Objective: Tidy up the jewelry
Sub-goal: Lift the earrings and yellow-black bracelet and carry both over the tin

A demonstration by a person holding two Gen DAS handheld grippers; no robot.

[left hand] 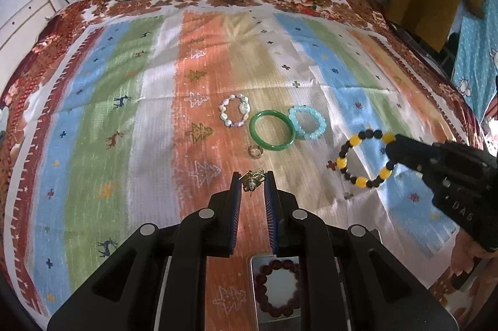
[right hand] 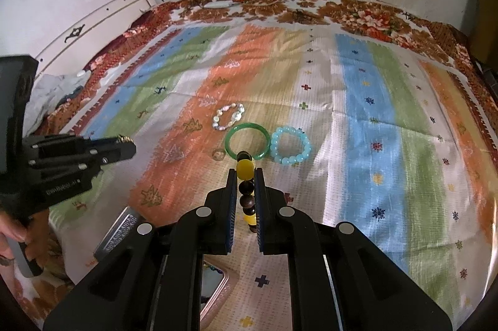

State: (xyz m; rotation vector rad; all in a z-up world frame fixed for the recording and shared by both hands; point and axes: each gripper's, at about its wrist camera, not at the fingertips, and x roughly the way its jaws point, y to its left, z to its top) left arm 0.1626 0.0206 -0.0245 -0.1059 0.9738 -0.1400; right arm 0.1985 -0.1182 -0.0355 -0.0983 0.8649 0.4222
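We find a striped patterned cloth (left hand: pixel 102 100) covering the bed. On it lie a green bangle (left hand: pixel 272 130), touching a pale blue bead bracelet (left hand: pixel 307 122), with a shell-bead bracelet (left hand: pixel 235 110) just beside and a small ring (left hand: pixel 255 151) near. The right gripper (right hand: pixel 245 175) is closed on a black-and-yellow bead bracelet (left hand: pixel 364 159), held above the cloth. The left gripper (left hand: pixel 252 179) pinches a small gold-coloured trinket (left hand: pixel 252 181).
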